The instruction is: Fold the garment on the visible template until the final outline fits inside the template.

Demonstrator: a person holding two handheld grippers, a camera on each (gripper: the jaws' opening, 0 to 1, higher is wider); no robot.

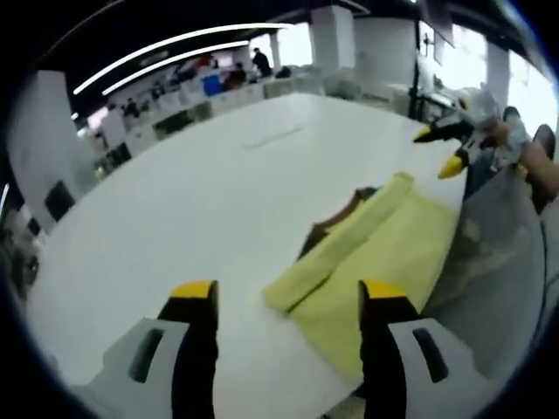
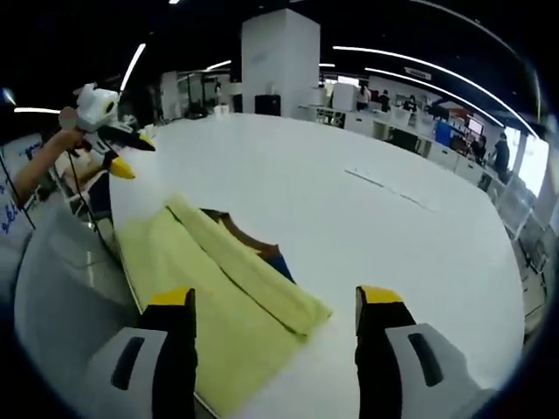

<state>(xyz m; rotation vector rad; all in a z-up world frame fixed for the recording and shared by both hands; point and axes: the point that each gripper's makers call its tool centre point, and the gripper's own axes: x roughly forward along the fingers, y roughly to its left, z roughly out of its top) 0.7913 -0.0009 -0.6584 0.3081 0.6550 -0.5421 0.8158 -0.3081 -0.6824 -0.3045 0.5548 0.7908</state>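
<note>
In the left gripper view, one yellow garment (image 1: 376, 253) lies on the big white worktop (image 1: 201, 192), near the edge closest to the person. One long side of it is already folded over into a thick strip, so it looks partly folded. Something dark (image 1: 336, 218) peeks out from under the garment on the side away from the person. It may be the template, but I cannot tell for sure. The left hand-held gripper (image 1: 288, 301) hangs above the worktop, just short of the garment's near end. Its two jaws stand apart with nothing between them, so it is let go. I think it waits there to take a corner for the next fold. The right hand-held gripper (image 1: 450, 148) shows past the garment's far end, up in the air, and its yellow tips hold nothing.

In the right gripper view, the same one garment (image 2: 210, 288) lies by the worktop (image 2: 367, 201) edge, and the dark thing (image 2: 253, 240) shows beside its folded strip. The right hand-held gripper (image 2: 275, 305) hovers over the garment's near end, jaws wide and empty. The left hand-held gripper (image 2: 122, 153) is beyond the garment's far end, held by a hand (image 2: 74, 118). So there are two hand-held grippers, one at each end of the garment, likely so both ends can be lifted together
</note>
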